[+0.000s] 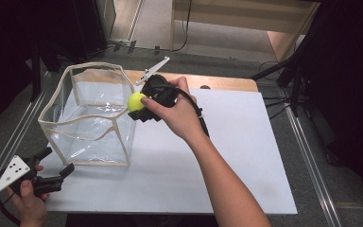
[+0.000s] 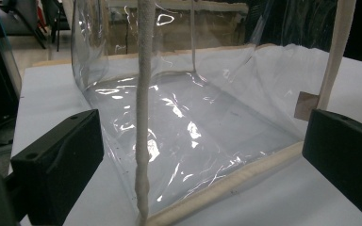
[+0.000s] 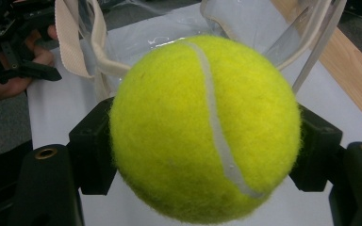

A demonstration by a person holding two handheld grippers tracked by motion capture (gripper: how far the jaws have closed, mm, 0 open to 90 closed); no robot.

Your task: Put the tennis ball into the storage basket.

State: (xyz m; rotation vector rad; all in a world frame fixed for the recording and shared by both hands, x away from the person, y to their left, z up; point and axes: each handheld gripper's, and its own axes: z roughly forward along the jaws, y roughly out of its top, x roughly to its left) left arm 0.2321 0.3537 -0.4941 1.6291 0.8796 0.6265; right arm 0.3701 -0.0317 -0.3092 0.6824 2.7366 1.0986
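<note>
A yellow-green tennis ball [image 1: 135,101] [image 3: 205,128] is clamped between the jaws of my right gripper [image 1: 139,105], which hangs above the right rim of a clear plastic bag [image 1: 90,113] with cream edging. The bag stands upright with its top open on the white board [image 1: 236,156]. My left gripper [image 1: 56,163] [image 2: 202,155] rests at the board's front left corner, open, with its jaws spread toward the bag's near bottom corner [image 2: 143,216] and nothing between them. The inside of the bag [image 2: 184,122] holds nothing that I can see.
A wooden table edge [image 1: 217,81] runs behind the board. Metal rails [image 1: 312,156] flank both sides. Dark stands and cables [image 1: 293,75] crowd the back right. The white board stretches wide to the right of the bag.
</note>
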